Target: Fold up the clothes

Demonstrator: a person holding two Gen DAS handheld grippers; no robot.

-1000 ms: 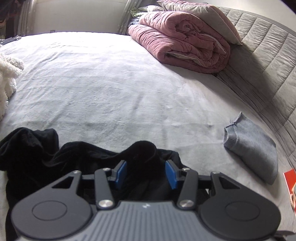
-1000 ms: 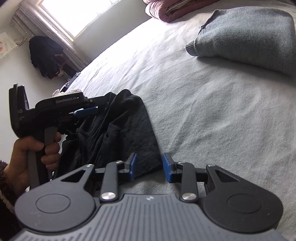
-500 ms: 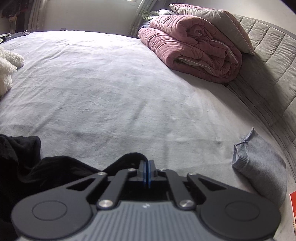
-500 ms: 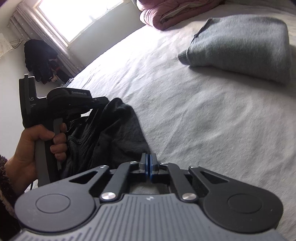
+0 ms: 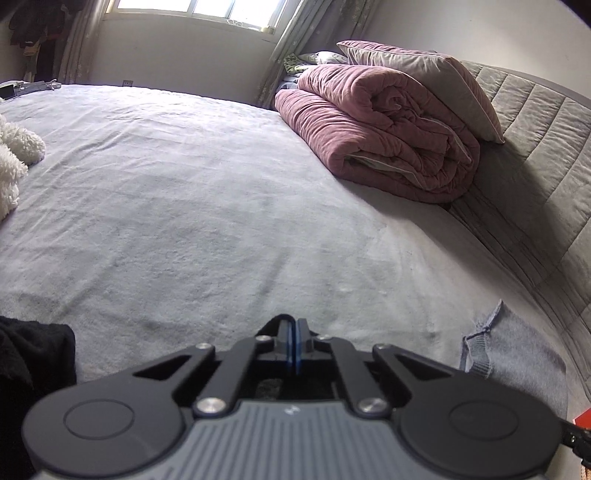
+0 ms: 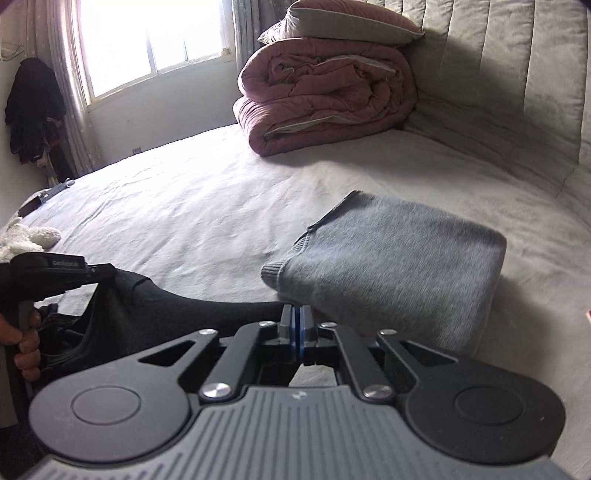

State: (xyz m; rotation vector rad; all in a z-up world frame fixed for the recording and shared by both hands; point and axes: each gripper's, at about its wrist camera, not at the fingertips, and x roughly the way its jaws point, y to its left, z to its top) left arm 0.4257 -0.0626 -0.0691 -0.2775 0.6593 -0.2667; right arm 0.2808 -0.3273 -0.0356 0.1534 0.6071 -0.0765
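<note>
Black garment, raised above the bed and stretched taut between the two grippers. Right gripper: blue-padded fingers pressed together on one edge of the black fabric. Left gripper: fingers likewise closed; in the right wrist view the fabric runs up to its tip, so it grips the other edge, although its own camera shows only a dark fold at the lower left. The person's left hand wraps the handle of the left gripper. Folded grey sweater lies on the bed just beyond the right gripper. Rolled pink quilt rests farther back against the padded headboard, with a pillow on top. White plush item lies at the left edge of the bed.
</note>
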